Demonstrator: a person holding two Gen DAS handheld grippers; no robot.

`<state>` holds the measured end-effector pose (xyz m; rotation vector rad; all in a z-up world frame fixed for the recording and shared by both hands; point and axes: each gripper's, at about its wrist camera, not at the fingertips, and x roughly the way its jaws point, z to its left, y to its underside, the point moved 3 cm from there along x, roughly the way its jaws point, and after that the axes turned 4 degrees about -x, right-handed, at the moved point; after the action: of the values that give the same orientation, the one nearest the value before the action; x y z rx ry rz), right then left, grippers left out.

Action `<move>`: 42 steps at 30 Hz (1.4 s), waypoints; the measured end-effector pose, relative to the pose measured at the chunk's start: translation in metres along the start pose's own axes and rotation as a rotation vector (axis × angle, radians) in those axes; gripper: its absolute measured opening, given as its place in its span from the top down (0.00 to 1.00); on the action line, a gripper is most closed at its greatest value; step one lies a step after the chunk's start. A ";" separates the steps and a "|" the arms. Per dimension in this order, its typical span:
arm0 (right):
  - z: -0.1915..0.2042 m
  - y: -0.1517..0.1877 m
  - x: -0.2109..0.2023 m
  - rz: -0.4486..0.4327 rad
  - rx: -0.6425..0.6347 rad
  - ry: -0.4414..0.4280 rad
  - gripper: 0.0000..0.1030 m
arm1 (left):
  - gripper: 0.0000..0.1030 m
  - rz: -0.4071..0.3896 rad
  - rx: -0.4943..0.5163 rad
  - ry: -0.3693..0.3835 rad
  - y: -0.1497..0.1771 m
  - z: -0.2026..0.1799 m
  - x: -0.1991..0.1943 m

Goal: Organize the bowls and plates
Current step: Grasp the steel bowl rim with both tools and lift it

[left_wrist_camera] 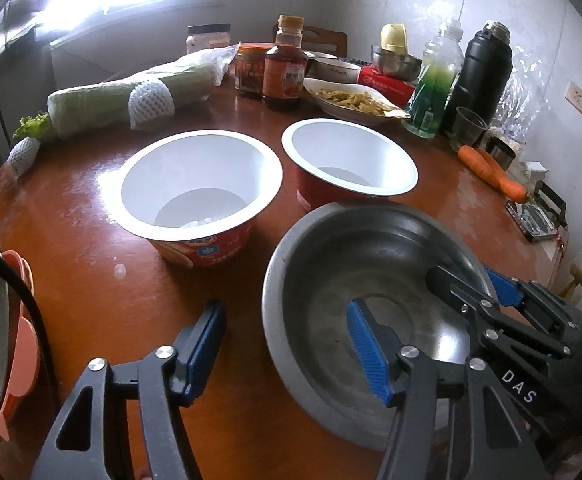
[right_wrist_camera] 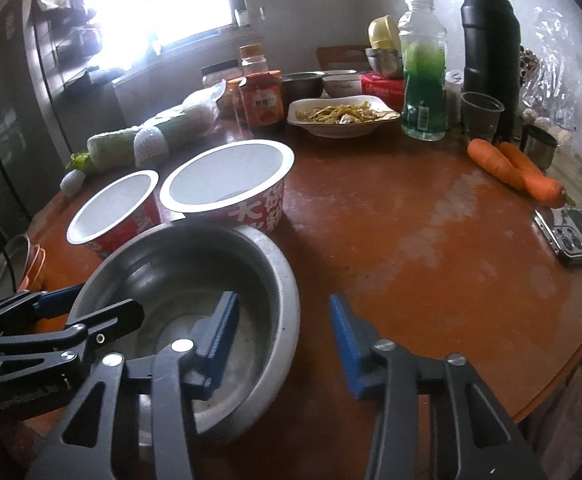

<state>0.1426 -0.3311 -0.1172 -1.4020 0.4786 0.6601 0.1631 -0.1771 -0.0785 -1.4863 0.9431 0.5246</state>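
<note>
Steel bowl [left_wrist_camera: 355,276]: round, dull grey metal, scuffed inside, low centre-right of the left wrist view and lower left of the right wrist view [right_wrist_camera: 195,276], resting on the counter [left_wrist_camera: 91,280].

Left gripper [left_wrist_camera: 287,344]: fingers apart, straddling the bowl's near-left rim; one blue ribbed pad [left_wrist_camera: 369,356] inside the bowl, the other outside over the counter. Whether a pad touches the rim cannot be told.

Right gripper [right_wrist_camera: 283,344]: fingers apart, straddling the bowl's right rim; one blue pad [right_wrist_camera: 221,340] inside, the other [right_wrist_camera: 347,348] outside. White letters "DAS" readable on its black frame in the left wrist view.

Two paper noodle bowls, white inside, red printed outside, stand just behind the steel bowl: larger bowl [left_wrist_camera: 201,192], smaller-looking bowl [left_wrist_camera: 349,156]. Large white Chinese characters on one wall in the right wrist view; not legible to me.

Counter: round, glossy reddish-brown, worn patches.

Farther back:
- white plate of yellowish shredded food [left_wrist_camera: 351,100]
- brown sauce bottle, orange label, text unreadable [left_wrist_camera: 285,68]
- clear bottle of green liquid [left_wrist_camera: 435,84]
- black matte flask [left_wrist_camera: 483,68]
- red tissue box [left_wrist_camera: 387,82]

Right edge: two carrots [right_wrist_camera: 515,168], phone in clear case [right_wrist_camera: 579,236]. Upper left: long green vegetable in white foam netting [left_wrist_camera: 131,96]. Far left edge: stacked orange and metal dishes [left_wrist_camera: 7,340].
</note>
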 end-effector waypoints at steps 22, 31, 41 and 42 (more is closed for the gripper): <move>0.041 0.000 -0.021 -0.022 -0.106 -0.070 0.73 | 0.63 -0.025 -0.023 -0.011 0.015 0.019 -0.036; 0.074 0.007 -0.029 -0.014 -0.169 -0.121 0.73 | 0.63 -0.012 -0.065 -0.036 0.031 0.048 -0.050; 0.093 0.014 -0.024 0.014 -0.208 -0.147 0.73 | 0.63 -0.023 -0.082 -0.074 0.033 0.063 -0.053; 0.093 0.014 -0.023 0.015 -0.208 -0.149 0.73 | 0.63 -0.024 -0.083 -0.074 0.034 0.063 -0.052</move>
<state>0.1090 -0.2412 -0.1010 -1.5323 0.3091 0.8386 0.1196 -0.1007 -0.0673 -1.5403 0.8537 0.6032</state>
